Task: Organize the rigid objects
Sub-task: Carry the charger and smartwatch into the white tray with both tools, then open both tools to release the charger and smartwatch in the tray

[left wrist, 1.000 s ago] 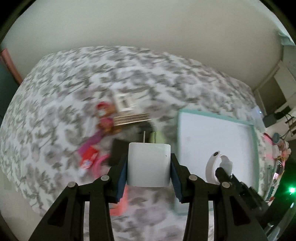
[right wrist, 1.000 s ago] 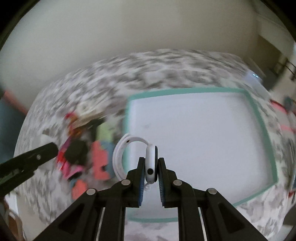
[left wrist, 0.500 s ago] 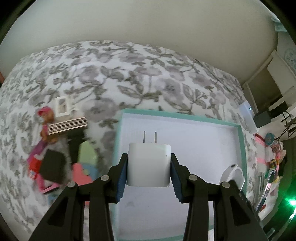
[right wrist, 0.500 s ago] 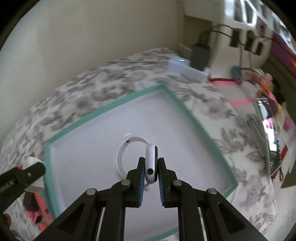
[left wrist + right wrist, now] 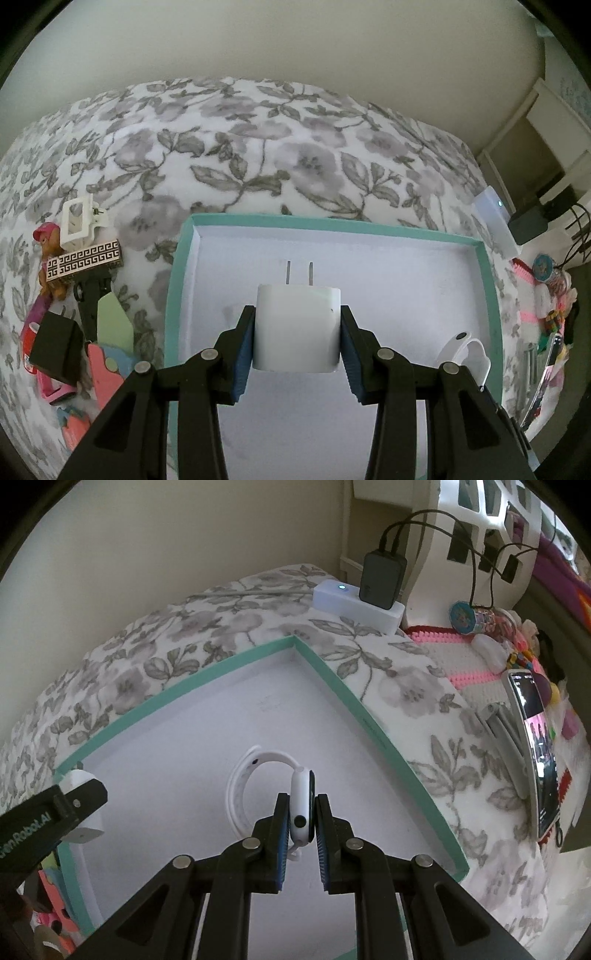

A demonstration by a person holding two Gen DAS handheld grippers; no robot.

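My left gripper (image 5: 297, 338) is shut on a white plug adapter (image 5: 297, 326), its two prongs pointing away, held over the white floor of a teal-rimmed tray (image 5: 177, 273). A white smartwatch (image 5: 301, 808) with a looped white strap is clamped in my right gripper (image 5: 301, 825), which hangs over the same tray (image 5: 332, 672) toward its right side. The watch (image 5: 467, 349) also shows at the right of the left wrist view. The left gripper's finger (image 5: 79, 801) with the adapter appears at the left edge of the right wrist view.
Left of the tray on the floral bedspread lies a heap: a white hair claw (image 5: 79, 221), a patterned box (image 5: 85, 260), a black cube (image 5: 55, 349), pink and green pieces. To the right are a white device with a blue light (image 5: 354, 603), a black charger (image 5: 382, 579) and a phone (image 5: 535, 749).
Both grippers swung from the heap side to above the tray and sank a little, each keeping its object. The right gripper rolled, bringing the tray's far right corner into view.
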